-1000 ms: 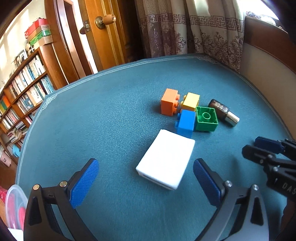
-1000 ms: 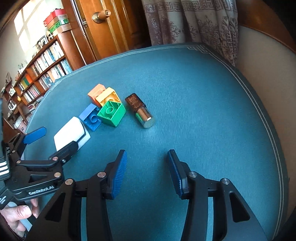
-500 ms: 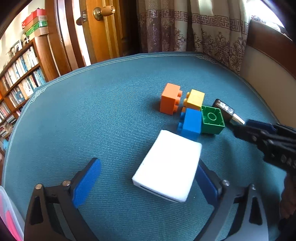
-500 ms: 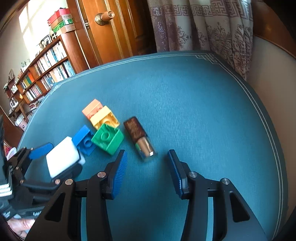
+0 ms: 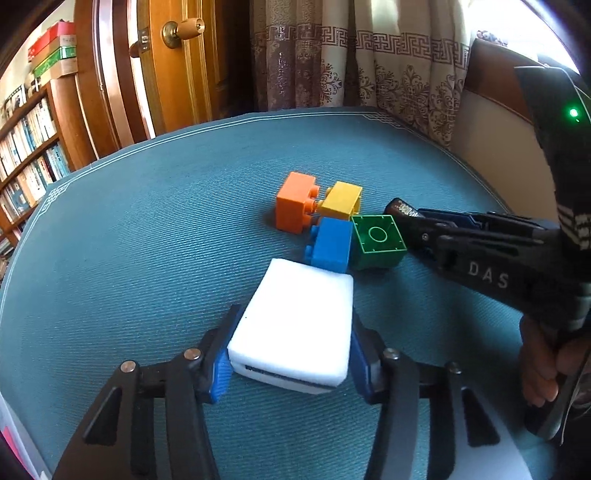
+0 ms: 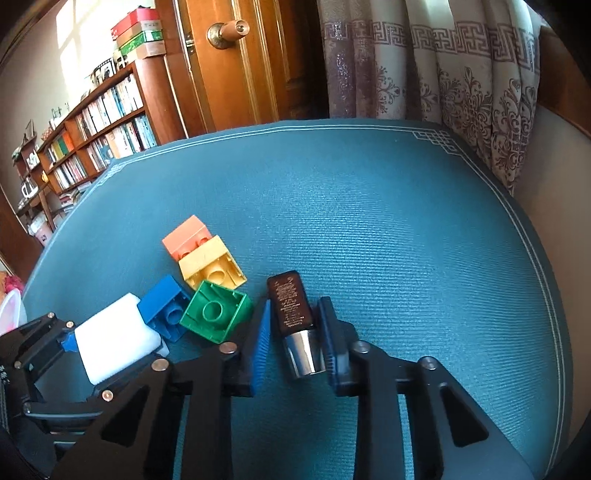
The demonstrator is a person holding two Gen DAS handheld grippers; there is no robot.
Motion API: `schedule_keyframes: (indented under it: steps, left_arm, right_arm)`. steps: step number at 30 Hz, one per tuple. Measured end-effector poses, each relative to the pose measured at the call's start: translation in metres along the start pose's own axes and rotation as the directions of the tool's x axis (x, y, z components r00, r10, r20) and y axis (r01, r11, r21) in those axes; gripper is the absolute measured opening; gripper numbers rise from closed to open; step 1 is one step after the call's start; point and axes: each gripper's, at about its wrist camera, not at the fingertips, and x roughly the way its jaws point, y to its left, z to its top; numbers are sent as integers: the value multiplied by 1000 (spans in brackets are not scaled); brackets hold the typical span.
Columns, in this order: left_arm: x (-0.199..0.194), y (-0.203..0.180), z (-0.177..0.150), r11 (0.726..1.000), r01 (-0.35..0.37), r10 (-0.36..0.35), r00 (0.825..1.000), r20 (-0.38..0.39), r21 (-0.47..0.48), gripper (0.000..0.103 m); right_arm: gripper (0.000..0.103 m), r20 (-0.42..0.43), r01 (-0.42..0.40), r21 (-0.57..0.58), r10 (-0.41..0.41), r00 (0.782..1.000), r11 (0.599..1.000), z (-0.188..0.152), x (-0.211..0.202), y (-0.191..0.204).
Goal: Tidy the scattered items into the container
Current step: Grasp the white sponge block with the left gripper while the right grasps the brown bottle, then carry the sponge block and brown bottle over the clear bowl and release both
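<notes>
1. Fingers of the left gripper (image 5: pixel 290 363) pressed against both sides of a white box (image 5: pixel 295 325), the blue pads tight on its near end; the box lay on the teal cloth (image 5: pixel 147 240).
2. The right gripper (image 6: pixel 293 339) stood astride a dark bottle with a silver cap (image 6: pixel 293 321). The left pad looked to be touching the bottle, and the right pad sat close beside the cap. I could not tell whether the grip had closed.
3. Only the right wrist view showed the bottle whole, cap toward the camera, with fine print on its dark body. In the left wrist view just its far end (image 5: pixel 402 210) peeked past the right gripper's black body (image 5: pixel 480 251).
4. Only the left wrist view showed a hand (image 5: pixel 543 365) gripping that tool's handle, and a green light on its housing.
5. Four toy bricks lay clustered between the two tools: orange brick (image 5: pixel 295 206), yellow brick (image 5: pixel 341 201), blue brick (image 5: pixel 330 243) and green brick (image 5: pixel 376 236). The blue one touched the far edge of the white box. The green one lay with its hollow side up, just beside the bottle.
6. In the right wrist view the yellow brick's hollow underside faced the camera.
7. A pale translucent rim with pink (image 6: pixel 11 314) showed at the left edge of the right wrist view; too little was visible to identify it.
8. The cloth carried a pale line border with a key-pattern corner (image 6: pixel 436 140).
9. Behind it stood a wooden door with a brass knob (image 6: pixel 225 33), patterned curtains (image 6: pixel 424 66) and bookshelves (image 6: pixel 92 129) with boxes stacked on top.
</notes>
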Motion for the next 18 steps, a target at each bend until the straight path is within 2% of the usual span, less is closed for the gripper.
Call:
schedule_keyframes:
  steps: [9,18]
  left_arm:
    - [-13,13,-7,998,-22,23,1000,10,-66,53]
    - [-48,20,-11,994,-79,84,994,72,-76,53]
  right_arm:
    - [24,-15,-35,41,36,999,999,-18,-16,-3]
    - [23,-12,-93,75,94,996,993,-38,-45,7]
